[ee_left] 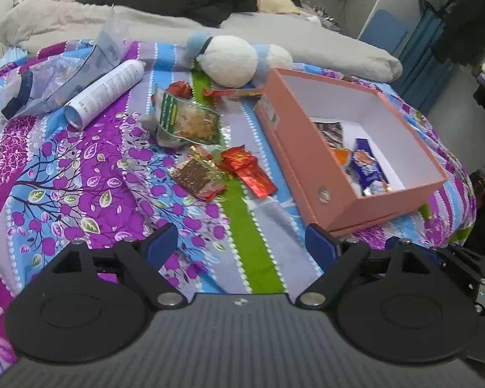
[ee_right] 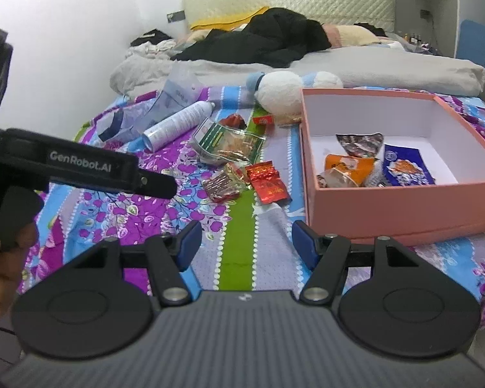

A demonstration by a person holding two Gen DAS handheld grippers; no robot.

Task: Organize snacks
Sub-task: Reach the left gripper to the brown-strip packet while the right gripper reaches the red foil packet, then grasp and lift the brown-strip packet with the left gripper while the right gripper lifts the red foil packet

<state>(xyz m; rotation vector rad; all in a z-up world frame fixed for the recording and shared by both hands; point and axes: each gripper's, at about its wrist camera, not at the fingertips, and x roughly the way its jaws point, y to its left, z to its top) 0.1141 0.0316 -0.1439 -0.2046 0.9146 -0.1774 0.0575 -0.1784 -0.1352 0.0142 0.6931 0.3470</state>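
Left wrist view: the left gripper hangs over the bedspread with its blue pads spread wide and nothing between them. Just ahead of it lies a loose cluster of snacks — a brown foil packet touching a red foil packet, and beyond them a clear bag with a green label. Two more red wrappers sit further back, near a white plush toy.

Toward the bed's right edge stands an open pink box holding an orange packet, a blue-and-white packet and a dark one.

Right wrist view shows the right gripper also low over the bedspread, jaws parted and empty, the pink box just beside its right finger. A white spray can and a translucent bag lie toward the bed's left edge — well apart from the box.
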